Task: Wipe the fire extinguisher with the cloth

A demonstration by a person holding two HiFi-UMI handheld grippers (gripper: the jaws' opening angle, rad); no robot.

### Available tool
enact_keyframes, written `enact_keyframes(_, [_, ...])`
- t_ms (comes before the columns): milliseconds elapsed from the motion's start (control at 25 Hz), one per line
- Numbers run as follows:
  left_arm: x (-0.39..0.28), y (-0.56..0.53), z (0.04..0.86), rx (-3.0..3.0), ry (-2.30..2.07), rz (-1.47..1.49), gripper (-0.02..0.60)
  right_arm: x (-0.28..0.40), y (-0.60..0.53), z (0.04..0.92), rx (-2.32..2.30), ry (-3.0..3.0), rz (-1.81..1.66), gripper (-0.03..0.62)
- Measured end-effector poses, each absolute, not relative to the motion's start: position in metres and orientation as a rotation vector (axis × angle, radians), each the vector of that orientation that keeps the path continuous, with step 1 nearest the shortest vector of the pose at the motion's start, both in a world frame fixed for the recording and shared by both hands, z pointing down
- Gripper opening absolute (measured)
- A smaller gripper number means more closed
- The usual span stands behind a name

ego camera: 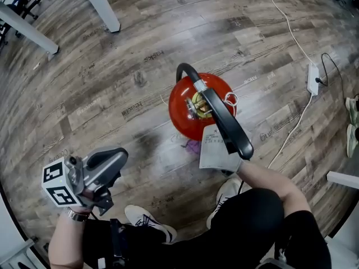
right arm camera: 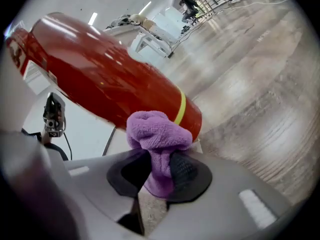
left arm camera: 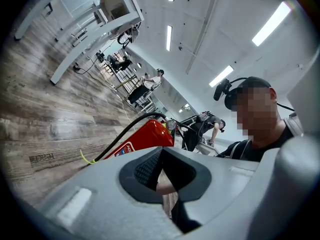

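Grey-brown wood-plank floor (ego camera: 112,83); red fire extinguisher (ego camera: 182,108) stands upright at centre. Right gripper (right arm camera: 157,174): jaws clenched on purple cloth (right arm camera: 157,134), by the cylinder's lower end, 6 o'clock side. Left gripper (left arm camera: 162,176): jaws released, empty, at 8 o'clock. Power strip (ego camera: 313,78) at 3 o'clock; white desk legs (ego camera: 104,4) at 11.

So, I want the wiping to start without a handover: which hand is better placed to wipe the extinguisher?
The right. The right tongs grip the purple cloth right beside the red extinguisher body. The left tongs hold nothing and sit off to the side, away from the cylinder.
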State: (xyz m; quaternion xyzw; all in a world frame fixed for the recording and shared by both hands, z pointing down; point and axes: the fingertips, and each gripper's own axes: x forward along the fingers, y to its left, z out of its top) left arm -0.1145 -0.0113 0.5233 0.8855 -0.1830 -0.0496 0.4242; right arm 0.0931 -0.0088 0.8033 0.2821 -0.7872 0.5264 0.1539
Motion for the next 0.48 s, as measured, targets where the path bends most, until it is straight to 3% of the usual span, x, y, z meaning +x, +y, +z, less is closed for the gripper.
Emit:
enact_keyframes(160, [-0.105, -0.012, 0.516, 2.237, -0.420, -0.131, -0.002, 0.106, -0.027, 0.791, 0.870, -2.301, 1.520, 0.094])
enact_keyframes(480, [-0.090, -0.022, 0.499, 2.286, -0.383, -0.190, -0.003, 0.115, -0.122, 0.588, 0.746, -2.712, 0.996, 0.094])
